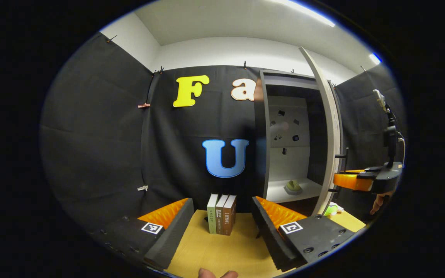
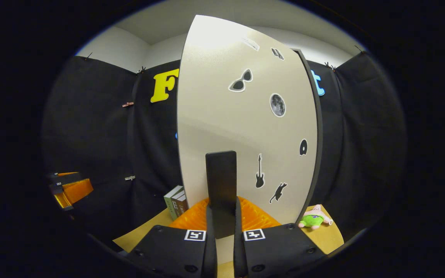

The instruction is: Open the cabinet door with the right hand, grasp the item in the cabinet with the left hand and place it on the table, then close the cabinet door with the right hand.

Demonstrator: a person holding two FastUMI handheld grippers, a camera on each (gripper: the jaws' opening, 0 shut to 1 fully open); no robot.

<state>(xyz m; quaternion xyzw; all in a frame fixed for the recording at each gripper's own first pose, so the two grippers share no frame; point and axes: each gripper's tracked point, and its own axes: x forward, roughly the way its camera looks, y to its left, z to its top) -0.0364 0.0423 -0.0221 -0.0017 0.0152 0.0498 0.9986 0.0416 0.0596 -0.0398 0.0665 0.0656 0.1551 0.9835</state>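
The right gripper (image 2: 221, 224) is clamped on the cabinet door's dark handle (image 2: 221, 185), both fingers pressing its sides, with the door (image 2: 242, 123) swung well open. The left gripper (image 1: 218, 227) hovers level above the table (image 1: 222, 251), jaws spread wide, holding nothing, pointed toward three upright books (image 1: 221, 214). The small greenish item (image 1: 293, 187) sits on the cabinet's (image 1: 263, 154) white shelf.

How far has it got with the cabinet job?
Done: the cabinet door stands open. In hand: the right gripper is clamped on the door handle. Left: the left gripper, open above the table, must fetch the small item from the shelf; then the door gets closed.
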